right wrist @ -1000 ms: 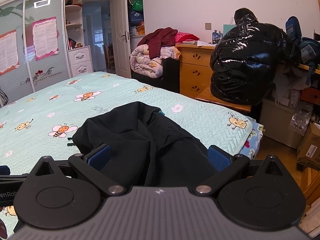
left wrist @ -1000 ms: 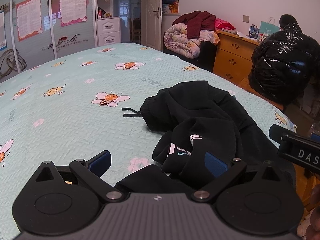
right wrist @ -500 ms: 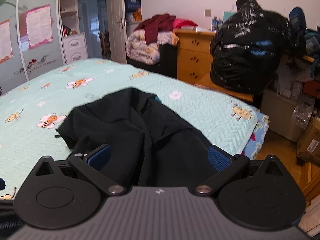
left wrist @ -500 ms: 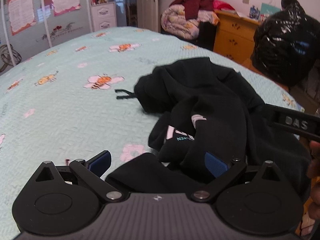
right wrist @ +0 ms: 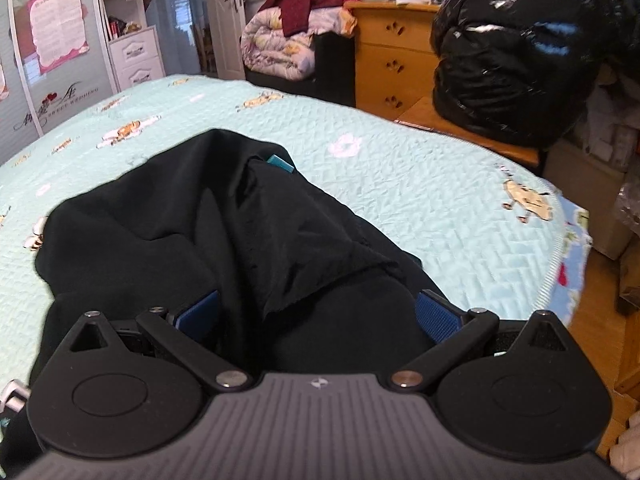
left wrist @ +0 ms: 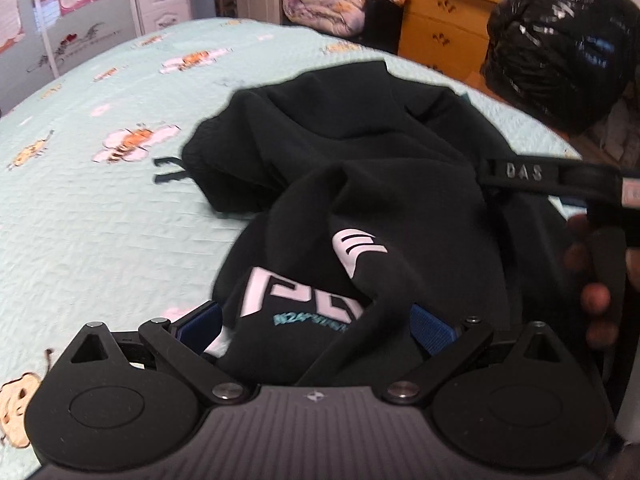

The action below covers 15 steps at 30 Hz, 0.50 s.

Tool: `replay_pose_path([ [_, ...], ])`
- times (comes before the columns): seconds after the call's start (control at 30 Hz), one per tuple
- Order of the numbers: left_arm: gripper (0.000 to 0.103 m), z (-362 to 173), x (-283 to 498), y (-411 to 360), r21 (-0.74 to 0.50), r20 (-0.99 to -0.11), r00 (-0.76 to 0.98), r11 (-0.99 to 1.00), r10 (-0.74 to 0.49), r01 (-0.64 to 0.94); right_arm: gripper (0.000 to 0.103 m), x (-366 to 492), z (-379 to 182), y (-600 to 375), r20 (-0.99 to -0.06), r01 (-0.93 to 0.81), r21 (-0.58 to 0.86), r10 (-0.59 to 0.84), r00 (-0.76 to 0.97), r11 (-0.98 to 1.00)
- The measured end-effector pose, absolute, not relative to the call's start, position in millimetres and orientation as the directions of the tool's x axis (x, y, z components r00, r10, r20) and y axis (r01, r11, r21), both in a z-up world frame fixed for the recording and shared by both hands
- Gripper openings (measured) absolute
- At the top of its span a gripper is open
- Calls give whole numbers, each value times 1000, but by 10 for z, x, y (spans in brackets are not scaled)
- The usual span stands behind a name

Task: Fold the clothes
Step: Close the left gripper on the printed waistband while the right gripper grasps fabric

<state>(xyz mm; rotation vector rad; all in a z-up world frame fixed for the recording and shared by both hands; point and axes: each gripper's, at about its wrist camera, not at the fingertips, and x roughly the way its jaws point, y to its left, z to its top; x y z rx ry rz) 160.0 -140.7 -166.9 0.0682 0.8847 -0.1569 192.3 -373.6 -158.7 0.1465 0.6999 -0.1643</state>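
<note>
A crumpled black garment [left wrist: 360, 152] with a white and teal print [left wrist: 304, 292] lies on the light green bedspread [left wrist: 100, 220]. My left gripper [left wrist: 316, 324] is open, its blue pads on either side of the printed fold. My right gripper [right wrist: 318, 312] is open too, with black cloth [right wrist: 200, 224] bunched between its blue pads. The right gripper's body, marked DAS [left wrist: 560, 180], shows at the right of the left wrist view, over the garment. A small teal tag [right wrist: 280, 163] shows at the garment's far edge.
The bed's right edge [right wrist: 568, 248] drops to a wooden floor. A yellow dresser [right wrist: 396, 72], a shiny black jacket [right wrist: 516, 56] and piled bedding [right wrist: 288, 48] stand beyond the bed. A wardrobe and white drawers [right wrist: 136, 56] stand at the far left.
Both grippers have moved forward and down over the garment. The cloth now lies between each pair of pads, and the print is much closer in the left wrist view.
</note>
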Motion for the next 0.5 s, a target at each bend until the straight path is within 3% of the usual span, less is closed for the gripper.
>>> replay_pose_path([
  [0.27, 103, -2050, 1929, -1545, -7, -847, 527, 991, -76, 131, 102, 2391, -1927, -3863, -741, 178, 83, -59, 669, 981],
  [0.43, 103, -2139, 1854, -1554, -12, -825, 559, 992, -80, 124, 103, 2274, -2049, -3879, -719, 169, 125, -29, 695, 978],
  [0.5, 103, -2114, 1861, -1565, -14, -827, 556, 992, -84, 129, 98, 2234, -2045, -3834, -716, 162, 104, -39, 697, 981],
])
